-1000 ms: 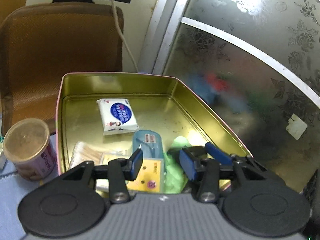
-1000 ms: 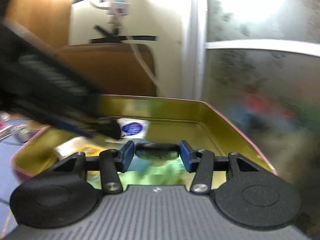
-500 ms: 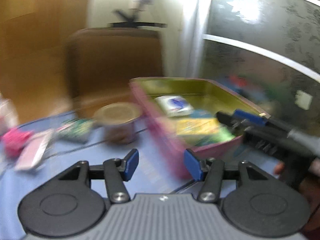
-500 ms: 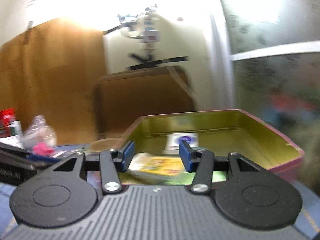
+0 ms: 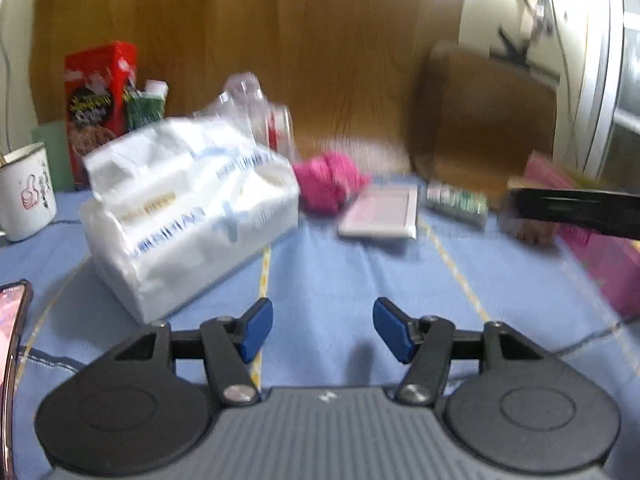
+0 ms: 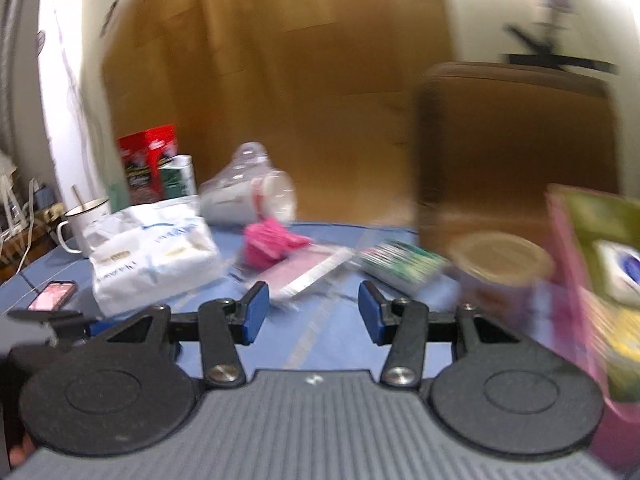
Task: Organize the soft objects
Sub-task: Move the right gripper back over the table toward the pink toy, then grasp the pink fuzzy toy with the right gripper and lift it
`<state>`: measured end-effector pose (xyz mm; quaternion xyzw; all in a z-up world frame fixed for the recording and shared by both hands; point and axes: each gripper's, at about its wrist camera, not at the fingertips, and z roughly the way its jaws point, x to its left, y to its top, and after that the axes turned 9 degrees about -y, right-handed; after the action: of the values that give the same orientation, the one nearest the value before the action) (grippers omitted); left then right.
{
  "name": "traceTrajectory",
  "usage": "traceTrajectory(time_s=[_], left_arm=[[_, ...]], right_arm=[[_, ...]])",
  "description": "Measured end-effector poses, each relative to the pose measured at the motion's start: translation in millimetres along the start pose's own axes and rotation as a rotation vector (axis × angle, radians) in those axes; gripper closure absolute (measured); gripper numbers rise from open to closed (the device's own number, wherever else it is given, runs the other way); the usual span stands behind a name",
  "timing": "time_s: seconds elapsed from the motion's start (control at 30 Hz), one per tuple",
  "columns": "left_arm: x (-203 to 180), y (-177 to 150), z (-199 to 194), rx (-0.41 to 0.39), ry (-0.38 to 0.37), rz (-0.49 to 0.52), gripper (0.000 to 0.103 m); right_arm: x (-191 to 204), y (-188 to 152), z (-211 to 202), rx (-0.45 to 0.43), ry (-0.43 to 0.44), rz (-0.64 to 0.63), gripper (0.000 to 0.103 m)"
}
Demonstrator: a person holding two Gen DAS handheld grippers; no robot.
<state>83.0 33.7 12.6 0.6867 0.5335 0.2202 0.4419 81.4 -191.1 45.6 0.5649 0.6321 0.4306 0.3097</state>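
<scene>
Facing the loose things on the blue desk [image 5: 340,272], both tools are empty. The left tool [image 5: 323,330] has just been opening its jaws and nothing is between them; the right tool [image 6: 309,317] stands partly open, also with nothing. The step looks like choosing the next soft thing. The tissue pack [image 5: 188,208] lies left, the pink soft bundle [image 5: 330,184] behind it, and the tin box [image 6: 592,280] is at the far right. The next move needs a reach forward and jaws wide enough.
</scene>
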Motion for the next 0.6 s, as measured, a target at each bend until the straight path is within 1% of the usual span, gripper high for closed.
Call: traceTrajectory(time_s=[0.07, 0.13, 0.23, 0.33, 0.4, 0.43, 0.47, 0.5, 0.53, 0.6], left_arm=[[1, -1, -5, -0.025, -0.005, 0.000, 0.040], [1, -1, -8, -0.041, -0.010, -0.002, 0.040], [0, -3, -12, -0.048, -0.021, -0.011, 0.040], [0, -3, -11, -0.050, -0.032, -0.012, 0.040], [1, -3, -9, -0.050, -0.037, -0.009, 0.040], [1, -4, -8, -0.050, -0.039, -0.007, 0.040], [1, -4, -8, -0.050, -0.041, -0.006, 0.040], [1, -4, -8, -0.050, -0.043, -0.006, 0.038], [1, -4, -8, -0.051, -0.044, -0.008, 0.037], [1, -4, -8, -0.051, -0.048, -0.013, 0.037]], right_arm=[[14, 13, 31, 0.018, 0.032, -0.031, 0.051], [26, 19, 57, 0.044, 0.041, -0.056, 0.051], [39, 29, 102, 0.105, 0.034, -0.091, 0.050], [50, 33, 136, 0.153, -0.004, -0.116, 0.051], [55, 34, 152, 0.177, -0.021, -0.143, 0.051], [58, 33, 159, 0.187, -0.024, -0.160, 0.054], [59, 33, 162, 0.188, -0.014, -0.173, 0.064], [61, 33, 161, 0.185, -0.009, -0.191, 0.064], [64, 34, 157, 0.177, -0.015, -0.214, 0.068], [63, 38, 147, 0.155, -0.004, -0.210, 0.069]])
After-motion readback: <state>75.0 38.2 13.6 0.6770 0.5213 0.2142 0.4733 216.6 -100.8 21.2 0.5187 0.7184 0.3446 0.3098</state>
